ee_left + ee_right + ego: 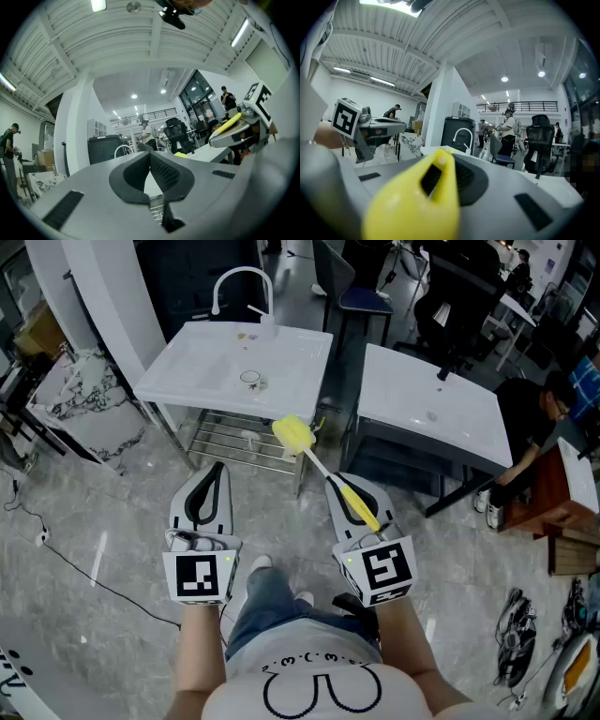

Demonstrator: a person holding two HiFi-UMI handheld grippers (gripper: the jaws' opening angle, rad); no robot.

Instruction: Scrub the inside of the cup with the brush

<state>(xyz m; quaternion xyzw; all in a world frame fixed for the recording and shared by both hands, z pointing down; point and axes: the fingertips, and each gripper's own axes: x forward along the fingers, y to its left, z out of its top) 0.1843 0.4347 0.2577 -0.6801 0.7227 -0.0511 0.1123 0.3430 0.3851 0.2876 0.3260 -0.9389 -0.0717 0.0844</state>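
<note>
Grey stone floor spreads under a white sink table (202, 371), well ahead of both grippers. By the look of it, scrubbing has not begun. The right gripper (349, 488) clamps the yellow brush (317, 463) by its handle, while the left gripper (216, 474) is closed on nothing. No cup shows for certain. A small ring (251, 379) on the sink table could be the cup or a drain.

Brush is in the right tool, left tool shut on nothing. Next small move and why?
Probably step up to the sink table and open the left tool. Both tools hang over the floor short of the table, the right tool grips the brush, and I can't make out a cup yet.
</note>
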